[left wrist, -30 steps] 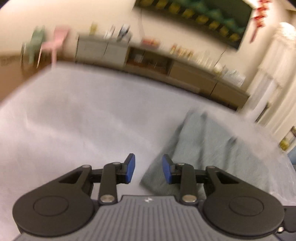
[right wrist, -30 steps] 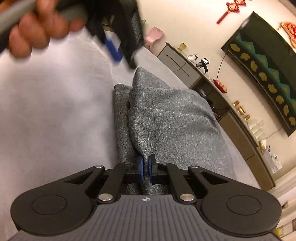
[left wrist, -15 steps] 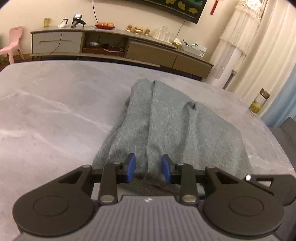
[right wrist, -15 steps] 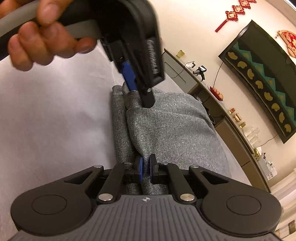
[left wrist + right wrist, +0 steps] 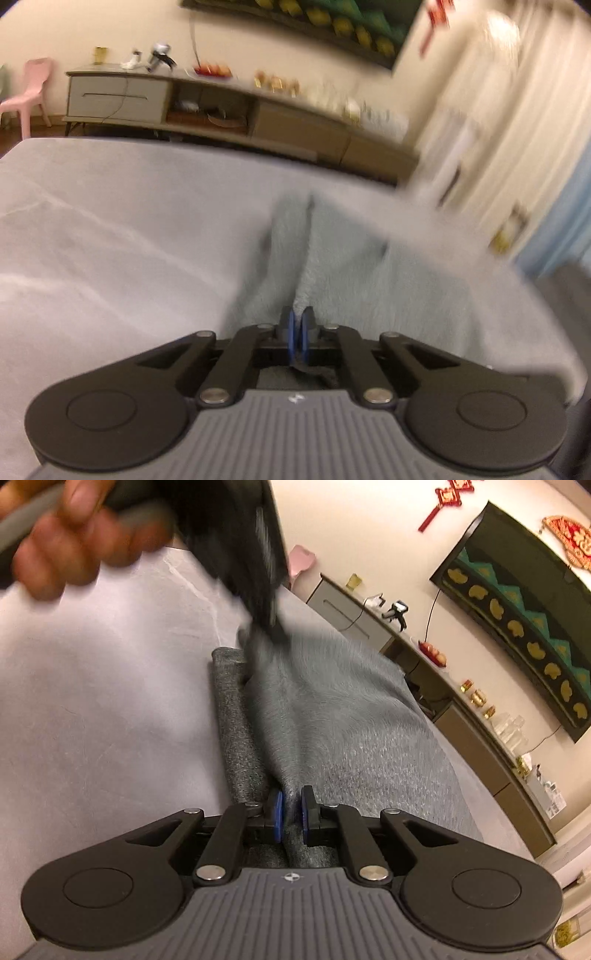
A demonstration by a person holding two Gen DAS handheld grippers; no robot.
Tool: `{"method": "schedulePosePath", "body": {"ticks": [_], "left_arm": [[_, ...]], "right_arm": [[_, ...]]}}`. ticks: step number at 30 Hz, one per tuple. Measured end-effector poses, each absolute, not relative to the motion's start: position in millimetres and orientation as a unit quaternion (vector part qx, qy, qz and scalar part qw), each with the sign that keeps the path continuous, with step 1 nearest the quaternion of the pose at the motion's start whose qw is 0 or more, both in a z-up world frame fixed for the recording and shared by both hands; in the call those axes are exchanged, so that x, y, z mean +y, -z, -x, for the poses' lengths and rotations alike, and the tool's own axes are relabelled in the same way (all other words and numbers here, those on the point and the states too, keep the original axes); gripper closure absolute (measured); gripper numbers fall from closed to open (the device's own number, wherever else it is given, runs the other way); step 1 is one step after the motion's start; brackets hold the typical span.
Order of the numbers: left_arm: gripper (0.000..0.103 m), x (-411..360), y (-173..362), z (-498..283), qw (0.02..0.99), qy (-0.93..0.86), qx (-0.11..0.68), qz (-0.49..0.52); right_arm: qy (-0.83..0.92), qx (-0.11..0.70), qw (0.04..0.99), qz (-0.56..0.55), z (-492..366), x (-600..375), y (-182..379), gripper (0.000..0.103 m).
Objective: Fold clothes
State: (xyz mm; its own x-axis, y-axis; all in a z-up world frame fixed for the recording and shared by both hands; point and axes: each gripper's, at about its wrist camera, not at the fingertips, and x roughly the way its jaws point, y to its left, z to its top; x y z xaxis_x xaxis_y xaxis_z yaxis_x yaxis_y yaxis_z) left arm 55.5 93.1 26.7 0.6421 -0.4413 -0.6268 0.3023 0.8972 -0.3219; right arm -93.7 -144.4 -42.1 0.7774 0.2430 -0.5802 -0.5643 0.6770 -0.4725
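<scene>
Grey knit garment lies bunched in long folds on the pale marble-look table, and I use it as my landmark. My left gripper sits at its near edge, pads pressed together on a pinch of the fabric. My right gripper, at another edge of the garment, has a raised fold between its blue pads, jaws easing apart. My left hand hovers above the garment's far end.

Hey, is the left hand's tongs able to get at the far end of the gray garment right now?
Probably yes. The left tongs are already shut on the gray garment at that end, seen from the right wrist view, with only bare table around and nothing blocking.
</scene>
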Motion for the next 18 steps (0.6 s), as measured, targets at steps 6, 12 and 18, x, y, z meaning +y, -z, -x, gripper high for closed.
{"method": "schedulePosePath", "body": {"ticks": [6, 12, 18], "left_arm": [[0.098, 102.0, -25.1, -62.3, 0.890, 0.218, 0.387, 0.099], [0.085, 89.5, -13.7, -55.6, 0.884, 0.224, 0.406, 0.062], [0.086, 72.3, -7.4, -44.6, 0.888, 0.200, 0.413, -0.010]], "right_arm": [[-0.227, 0.246, 0.883, 0.329, 94.0, -149.0, 42.1, 0.094], [-0.213, 0.250, 0.879, 0.345, 104.8, -162.7, 41.3, 0.082], [-0.217, 0.268, 0.866, 0.361, 118.8, -168.3, 31.6, 0.098]]}}
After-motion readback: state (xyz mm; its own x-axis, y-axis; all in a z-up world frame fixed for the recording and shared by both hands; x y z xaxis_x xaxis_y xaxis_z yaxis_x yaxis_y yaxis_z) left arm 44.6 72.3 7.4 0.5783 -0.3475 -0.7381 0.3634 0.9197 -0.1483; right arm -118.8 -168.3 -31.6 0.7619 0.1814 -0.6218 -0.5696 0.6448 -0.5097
